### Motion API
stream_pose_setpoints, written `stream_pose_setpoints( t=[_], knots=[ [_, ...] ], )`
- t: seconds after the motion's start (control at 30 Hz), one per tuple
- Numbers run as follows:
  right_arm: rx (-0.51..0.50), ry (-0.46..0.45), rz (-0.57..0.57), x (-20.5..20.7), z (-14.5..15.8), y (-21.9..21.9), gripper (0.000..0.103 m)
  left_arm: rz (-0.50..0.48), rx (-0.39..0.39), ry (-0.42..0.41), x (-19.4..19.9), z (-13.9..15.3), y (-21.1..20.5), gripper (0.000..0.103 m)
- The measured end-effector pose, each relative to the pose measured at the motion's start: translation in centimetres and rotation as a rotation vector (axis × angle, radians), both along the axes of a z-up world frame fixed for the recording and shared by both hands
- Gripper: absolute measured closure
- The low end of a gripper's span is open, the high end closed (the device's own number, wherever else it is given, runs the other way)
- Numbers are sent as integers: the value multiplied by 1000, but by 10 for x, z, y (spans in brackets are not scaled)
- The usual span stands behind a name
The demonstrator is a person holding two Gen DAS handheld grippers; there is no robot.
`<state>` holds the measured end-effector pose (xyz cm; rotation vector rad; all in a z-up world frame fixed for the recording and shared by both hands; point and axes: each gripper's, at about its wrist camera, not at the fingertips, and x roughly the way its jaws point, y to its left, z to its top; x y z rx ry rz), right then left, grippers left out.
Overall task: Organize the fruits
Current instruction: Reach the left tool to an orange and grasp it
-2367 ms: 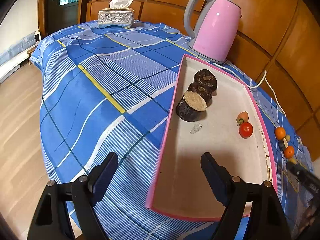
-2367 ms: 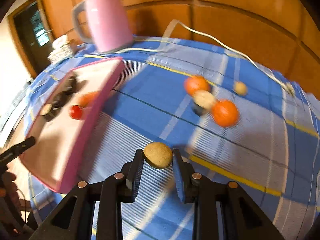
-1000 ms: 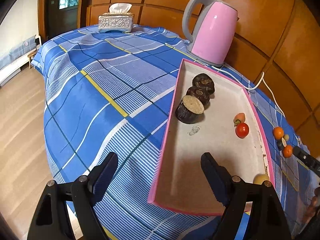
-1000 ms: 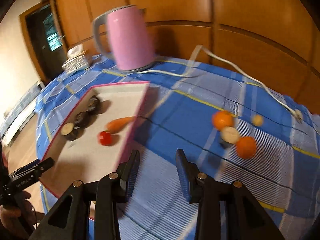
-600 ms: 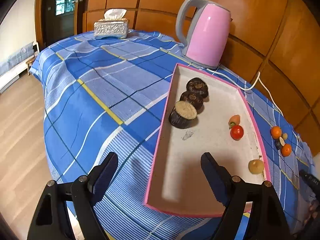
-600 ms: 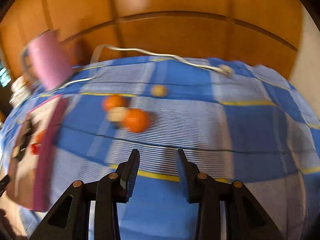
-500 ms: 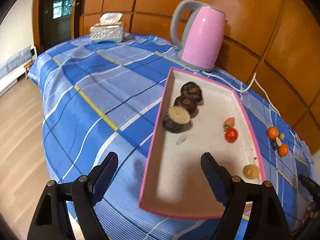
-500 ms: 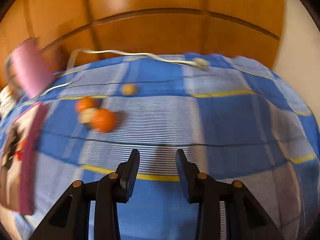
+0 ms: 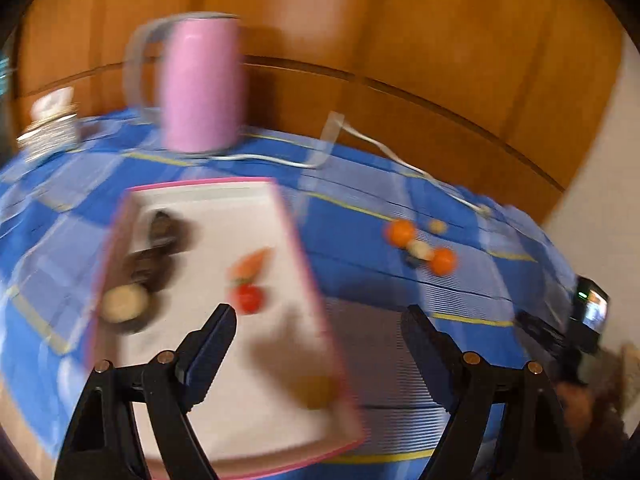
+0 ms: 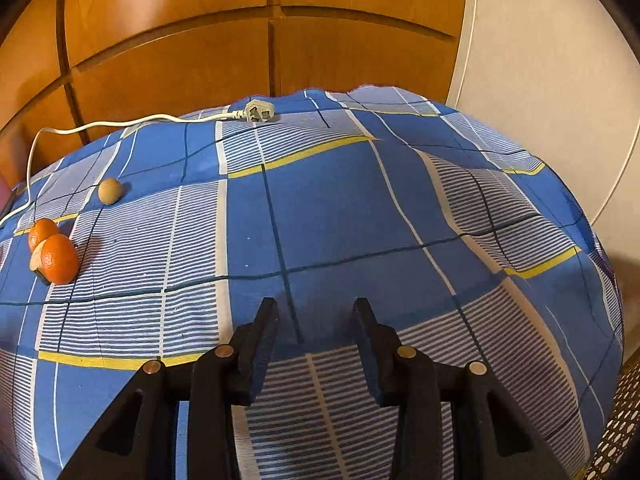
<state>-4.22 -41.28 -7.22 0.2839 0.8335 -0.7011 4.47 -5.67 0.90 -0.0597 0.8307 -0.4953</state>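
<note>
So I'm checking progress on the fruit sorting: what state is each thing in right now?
left gripper: open, empty
right gripper: empty, jaws opening
pink tray: holds a tomato, carrot, tan ball, dark slices
two oranges: on the cloth, outside the tray
kettle plug: unplugged, on the cloth

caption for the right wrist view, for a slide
Right gripper opening, empty, over checked cloth; two oranges far left.
</note>
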Motion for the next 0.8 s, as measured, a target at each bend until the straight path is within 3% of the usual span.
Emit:
stream_pose_setpoints(
  t=[0.13,0.27,0.33,0.43,0.8],
  knots=[
    [7,-14,-1,-1,-1,-1,63,-158,-20,55,10,-3,-48,30],
    [3,-19,-3,0,-2,1,62,-254,-62,192,27,-16,-99,47],
    [4,-21,-3,0,-2,0,62,-245,-81,249,34,-22,-115,53],
    [5,-25,-3,-1,-2,0,62,-212,-99,315,48,-31,-141,53],
    [5,-34,-2,-2,-2,0,61,-103,-65,398,75,-62,-188,53]
  ],
)
